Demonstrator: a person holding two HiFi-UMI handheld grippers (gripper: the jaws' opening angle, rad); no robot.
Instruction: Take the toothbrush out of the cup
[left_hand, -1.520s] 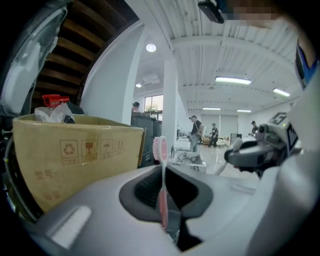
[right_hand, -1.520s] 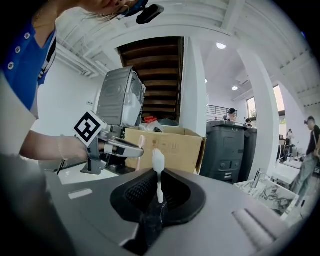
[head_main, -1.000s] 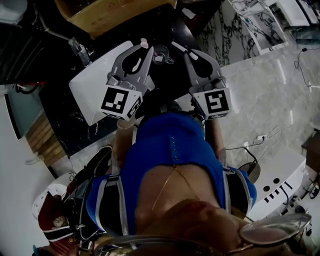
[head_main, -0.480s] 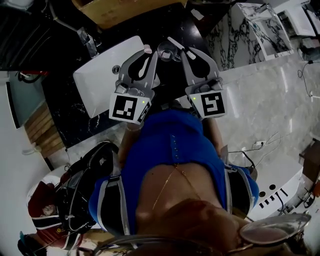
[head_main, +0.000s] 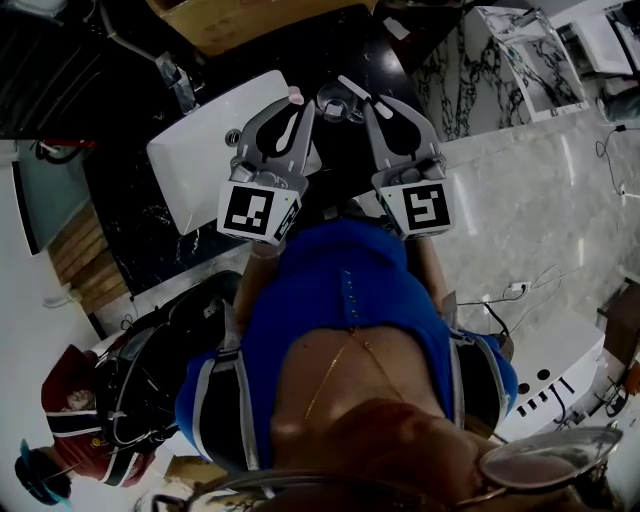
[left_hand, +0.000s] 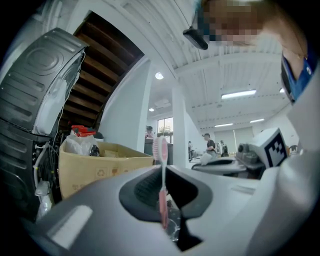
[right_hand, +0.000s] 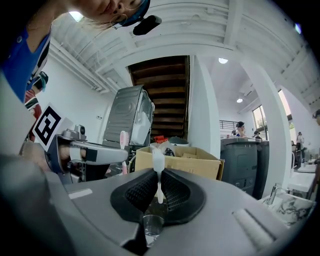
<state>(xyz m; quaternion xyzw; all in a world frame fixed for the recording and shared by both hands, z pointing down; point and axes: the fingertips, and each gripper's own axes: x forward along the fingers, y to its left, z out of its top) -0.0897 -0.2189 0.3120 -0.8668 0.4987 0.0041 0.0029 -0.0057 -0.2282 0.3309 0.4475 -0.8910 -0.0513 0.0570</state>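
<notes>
In the head view my two grippers point away from me over a dark counter, with a clear cup between their tips. My left gripper is shut on a pink toothbrush. In the left gripper view the pink toothbrush stands upright between the jaws, and the clear cup shows just below it. My right gripper is shut on a white toothbrush. In the right gripper view the white toothbrush stands upright above the clear cup. Whether either handle end reaches into the cup I cannot tell.
A white basin with a faucet lies left of the grippers on the black marble counter. A cardboard box stands beyond. A grey appliance rises at the left. A person in red is at the lower left.
The grippers have drawn slightly closer together around the cup while my head view shifted. Both keep hold of their toothbrushes as before.
</notes>
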